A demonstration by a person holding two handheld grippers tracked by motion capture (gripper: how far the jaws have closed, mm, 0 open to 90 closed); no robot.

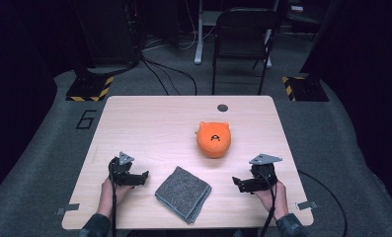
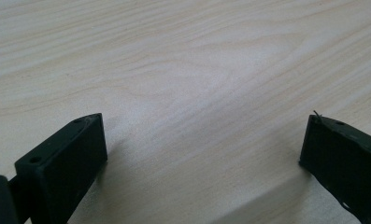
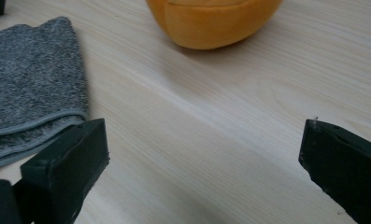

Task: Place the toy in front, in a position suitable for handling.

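Between the 2 grippers, left gripper (image 1: 143, 177) and right gripper (image 1: 237, 183), both spread wide and empty, the folded grey towel (image 1: 183, 193) lies untouched beside the orange plush (image 1: 214, 139); nothing started yet.

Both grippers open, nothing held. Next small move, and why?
Probably ease the right gripper left toward the near edge of the folded grey towel. Its fingers stand wide apart with only bare table between them, and that edge lies just beside the left one. The orange plush sits farther off. The left gripper is open over bare wood.
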